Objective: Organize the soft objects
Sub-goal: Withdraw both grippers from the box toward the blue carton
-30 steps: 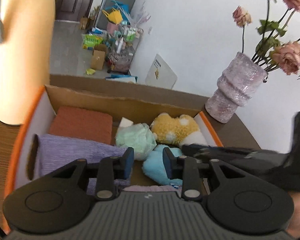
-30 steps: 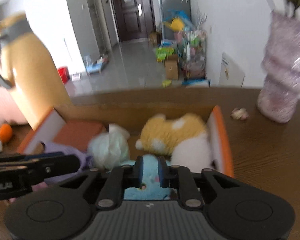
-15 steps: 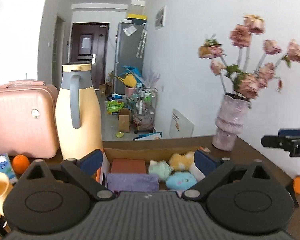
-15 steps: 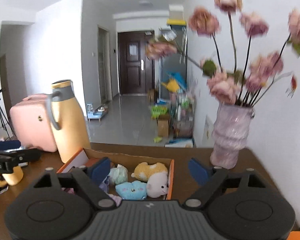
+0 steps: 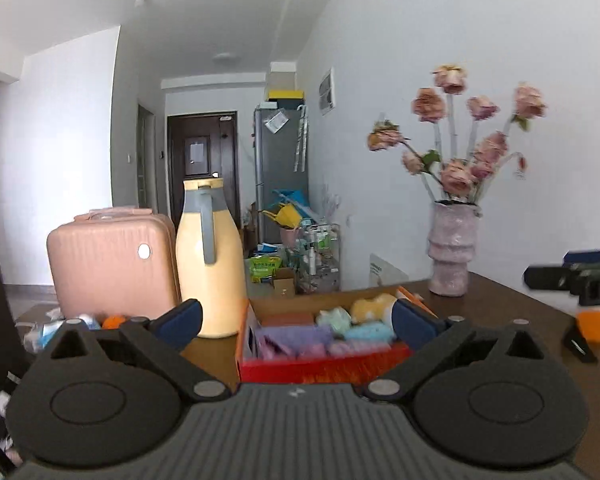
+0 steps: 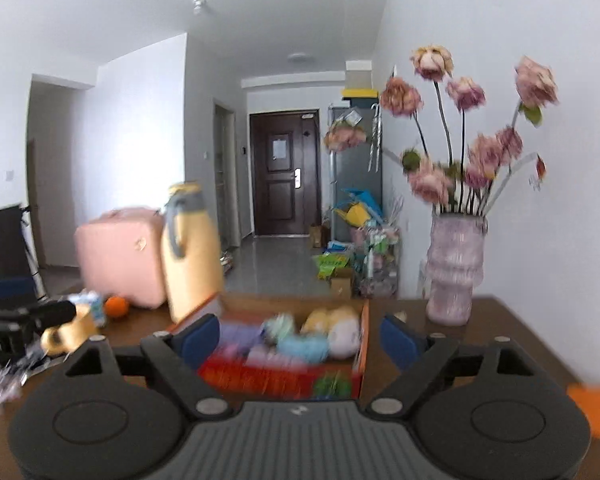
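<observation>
The cardboard box (image 5: 320,364) of soft objects sits on the dark wooden table (image 5: 496,300), near its middle. Inside lie a brown block (image 5: 287,319) at the far left, a lilac cloth (image 5: 296,338) in front of it, a pale green plush (image 5: 334,317), a yellow plush (image 5: 370,305) and a light blue plush (image 5: 370,330). A cream jug (image 5: 210,268) with a grey handle stands just left of the box, a pink suitcase (image 5: 110,258) further left. A vase of pink flowers (image 5: 452,256) stands to the far right.

The left gripper (image 5: 296,320) points almost level at the box, its jaws wide apart, nothing between them. The right gripper (image 6: 300,336) is likewise spread and empty; its view is blurred. Both have just been opening.
</observation>
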{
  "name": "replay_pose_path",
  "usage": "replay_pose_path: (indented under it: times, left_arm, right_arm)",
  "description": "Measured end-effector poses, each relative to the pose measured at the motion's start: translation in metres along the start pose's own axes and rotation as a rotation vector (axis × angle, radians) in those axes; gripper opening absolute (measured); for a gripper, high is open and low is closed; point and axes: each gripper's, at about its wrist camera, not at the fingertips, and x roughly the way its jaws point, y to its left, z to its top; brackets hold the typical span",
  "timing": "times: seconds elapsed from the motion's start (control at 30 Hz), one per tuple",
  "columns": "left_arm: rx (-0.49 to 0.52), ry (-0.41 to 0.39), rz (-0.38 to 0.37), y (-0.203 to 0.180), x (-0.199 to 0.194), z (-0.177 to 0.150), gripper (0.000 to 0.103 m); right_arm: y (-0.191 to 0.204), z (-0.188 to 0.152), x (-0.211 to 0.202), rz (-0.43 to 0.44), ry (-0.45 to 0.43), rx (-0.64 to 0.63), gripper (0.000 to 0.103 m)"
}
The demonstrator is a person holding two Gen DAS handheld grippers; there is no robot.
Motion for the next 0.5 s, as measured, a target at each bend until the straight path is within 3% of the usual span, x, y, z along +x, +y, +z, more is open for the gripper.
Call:
replay_pose_path:
  times: [0.17, 0.3, 0.37, 0.5]
  left_arm:
    - [-0.07, 0.025, -0.021, -0.001, -0.06, -0.056, 0.103]
    - [-0.126, 0.141, -0.023, 0.0, -0.082, -0.091, 0.103]
    - [-0.138, 0.185, -0.043, -0.001, -0.09, -0.101, 0.103]
    - [-0.117, 0.184, -0.061, -0.005, -0.098, -0.106, 0.103]
  right_arm:
    - [0.011, -0.072, -0.052, 0.0, 0.039, -0.003, 0.087]
    - [0.017, -0.12, -0.087, -0.001, 0.088, 0.056, 0.087]
    - [0.019, -0.135, -0.102, 0.006, 0.11, 0.086, 0.087]
    - [0.02, -0.146, -0.113, 0.018, 0.132, 0.079, 0.087]
